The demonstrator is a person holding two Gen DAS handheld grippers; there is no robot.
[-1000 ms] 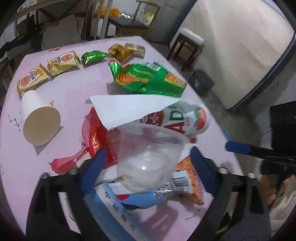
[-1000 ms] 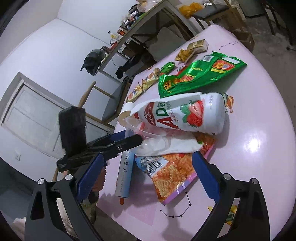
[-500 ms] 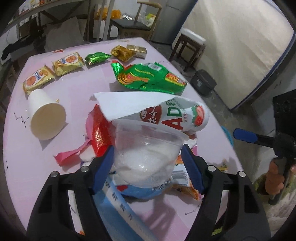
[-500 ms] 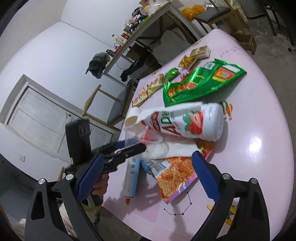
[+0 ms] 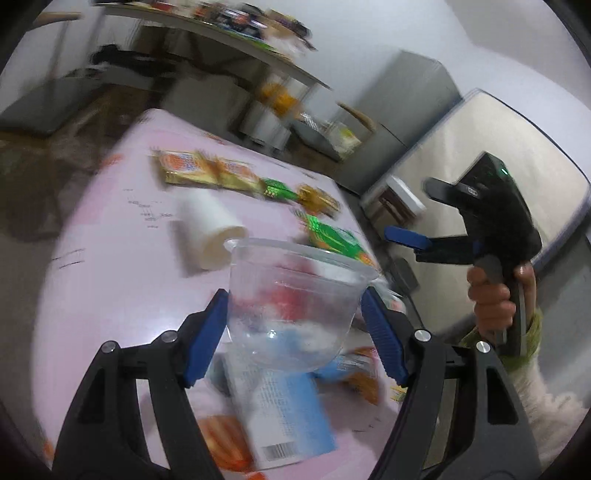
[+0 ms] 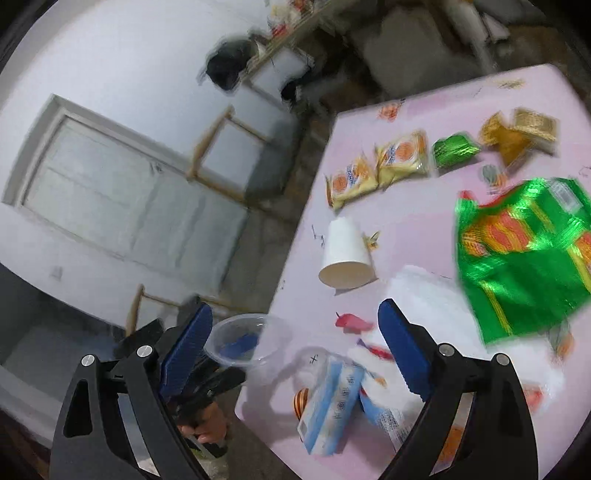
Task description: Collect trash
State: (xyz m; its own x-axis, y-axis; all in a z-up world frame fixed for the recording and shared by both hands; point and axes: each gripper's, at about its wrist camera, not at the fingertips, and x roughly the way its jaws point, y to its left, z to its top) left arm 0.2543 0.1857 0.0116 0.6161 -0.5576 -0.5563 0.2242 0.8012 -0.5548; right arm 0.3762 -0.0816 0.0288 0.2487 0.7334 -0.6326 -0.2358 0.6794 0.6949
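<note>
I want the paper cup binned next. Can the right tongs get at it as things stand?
Probably yes. The right tongs are open and empty, and the white paper cup lies on its side on bare pink table, nothing on it or crowding it.

shelf clutter (image 5: 236, 22): blurred, unreadable
green bag (image 6: 528, 254): cut off at table's right edge
box print (image 6: 334, 402): smeared
</note>
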